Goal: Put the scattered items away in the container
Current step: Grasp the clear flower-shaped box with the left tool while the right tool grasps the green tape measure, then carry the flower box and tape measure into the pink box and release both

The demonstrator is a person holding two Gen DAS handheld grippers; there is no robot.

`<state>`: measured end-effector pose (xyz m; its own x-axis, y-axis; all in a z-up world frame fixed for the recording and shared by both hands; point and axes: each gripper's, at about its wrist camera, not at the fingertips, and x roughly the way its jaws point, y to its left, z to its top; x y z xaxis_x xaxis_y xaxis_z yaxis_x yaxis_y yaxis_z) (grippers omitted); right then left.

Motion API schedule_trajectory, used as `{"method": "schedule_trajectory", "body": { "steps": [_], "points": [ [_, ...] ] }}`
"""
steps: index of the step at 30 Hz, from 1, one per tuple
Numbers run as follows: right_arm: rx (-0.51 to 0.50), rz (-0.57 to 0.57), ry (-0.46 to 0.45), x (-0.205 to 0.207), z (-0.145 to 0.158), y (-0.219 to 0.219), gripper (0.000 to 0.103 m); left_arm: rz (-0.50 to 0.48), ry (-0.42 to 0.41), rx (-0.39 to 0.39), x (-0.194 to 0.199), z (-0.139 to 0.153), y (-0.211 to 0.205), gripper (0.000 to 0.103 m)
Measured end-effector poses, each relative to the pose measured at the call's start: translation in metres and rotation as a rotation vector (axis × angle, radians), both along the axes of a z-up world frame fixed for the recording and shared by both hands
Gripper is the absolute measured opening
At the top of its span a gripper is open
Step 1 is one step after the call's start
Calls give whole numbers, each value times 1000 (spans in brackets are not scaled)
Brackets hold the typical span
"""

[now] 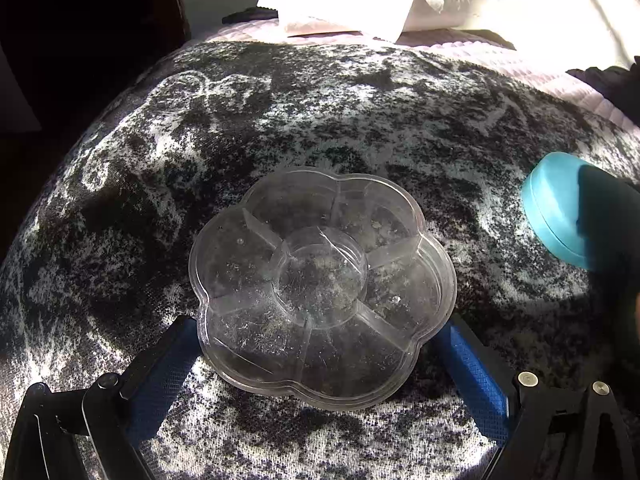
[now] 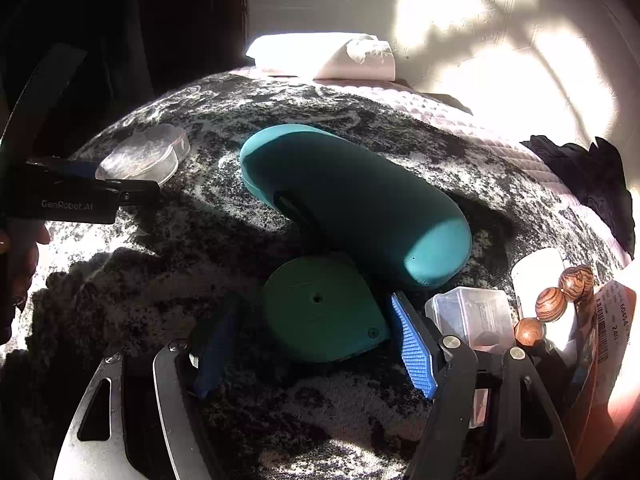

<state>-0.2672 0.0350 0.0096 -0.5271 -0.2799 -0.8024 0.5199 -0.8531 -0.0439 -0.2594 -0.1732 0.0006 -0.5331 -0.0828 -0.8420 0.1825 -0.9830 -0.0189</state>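
Note:
A clear flower-shaped divided container (image 1: 320, 288) lies on the black-and-white blanket (image 1: 360, 120); its compartments look empty. My left gripper (image 1: 320, 360) is open, its blue-padded fingers on either side of the container's near edge. In the right wrist view the container (image 2: 144, 156) sits far left beside the left gripper. My right gripper (image 2: 316, 340) is open around a green teardrop-shaped tape measure (image 2: 320, 308). A long teal case (image 2: 352, 204) lies just beyond the tape measure and shows at the right edge of the left wrist view (image 1: 560, 212).
A small clear plastic box (image 2: 472, 316), wooden beads (image 2: 552, 304), a white object (image 2: 536, 272) and a barcoded label (image 2: 612, 320) lie at right. White folded cloth (image 1: 348, 0) sits at the back. Dark fabric (image 2: 592, 184) lies at the right edge.

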Motion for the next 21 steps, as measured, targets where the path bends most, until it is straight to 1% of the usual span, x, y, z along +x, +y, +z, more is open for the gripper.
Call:
{"method": "schedule_trajectory", "body": {
  "steps": [2, 3, 4, 9, 15, 21],
  "points": [
    [-1, -1, 6, -2, -1, -1, 75, -4, 11, 6, 0, 0, -1, 97],
    [4, -3, 14, -1, 0, -1, 68, -12, 16, -1, 2, 2, 1, 92],
    [12, -2, 23, 0, 1, -2, 66, -20, 20, -9, 3, 3, 2, 92],
    [64, 28, 58, 19, 6, -11, 65, -42, 21, -39, 17, 10, 8, 92],
    [108, 59, 73, 67, 22, -22, 65, -22, 61, 10, 56, 38, 6, 92],
    [95, 28, 134, 118, 58, -24, 65, -26, 128, 38, 117, 68, 13, 92]
  ]
}}
